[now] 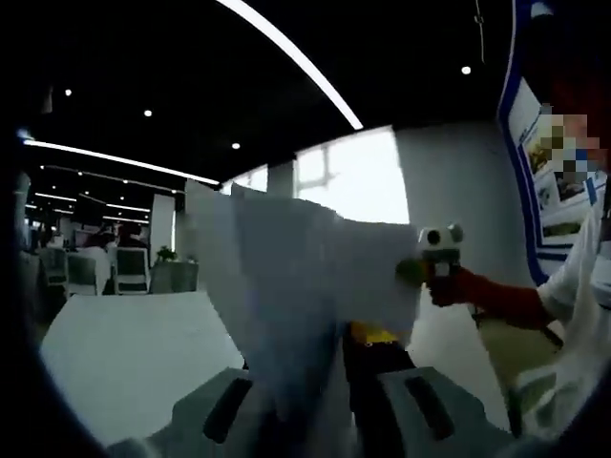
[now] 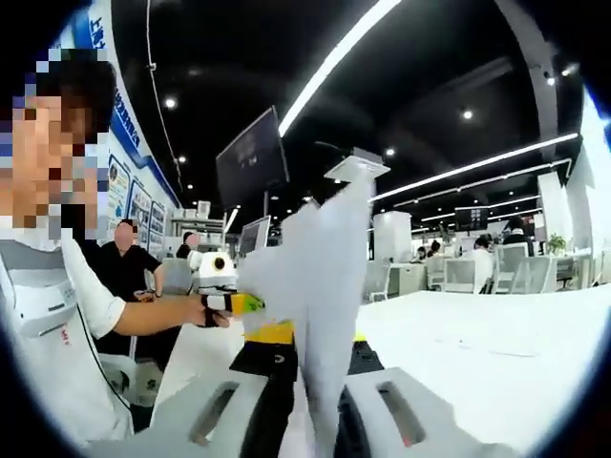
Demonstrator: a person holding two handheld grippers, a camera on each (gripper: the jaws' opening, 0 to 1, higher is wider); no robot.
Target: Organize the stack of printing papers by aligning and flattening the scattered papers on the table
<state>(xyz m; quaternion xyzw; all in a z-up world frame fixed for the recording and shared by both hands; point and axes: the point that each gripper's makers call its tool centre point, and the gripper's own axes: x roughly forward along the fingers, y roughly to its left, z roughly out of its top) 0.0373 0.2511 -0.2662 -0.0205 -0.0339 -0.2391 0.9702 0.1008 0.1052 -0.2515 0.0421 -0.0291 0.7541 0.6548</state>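
Observation:
A stack of white printing papers (image 1: 305, 277) stands upright above the white table (image 1: 124, 353), its sheets fanned unevenly at the top. My left gripper (image 1: 307, 396) is shut on the stack's lower edge. My right gripper (image 1: 430, 265) clamps the stack's right side, held by a hand. In the right gripper view the same papers (image 2: 320, 286) rise edge-on from my right gripper (image 2: 310, 405), which is shut on them. My left gripper (image 2: 227, 303) holds the far side of the papers there. The table (image 2: 496, 353) stretches away to the right.
The person holding the grippers stands close by, in a white shirt (image 2: 48, 315). A seated person in black (image 2: 129, 262) is behind. Office chairs (image 1: 129, 267) and desks stand beyond the table. A poster wall (image 1: 544, 162) is at the right, and a monitor (image 2: 253, 157) hangs overhead.

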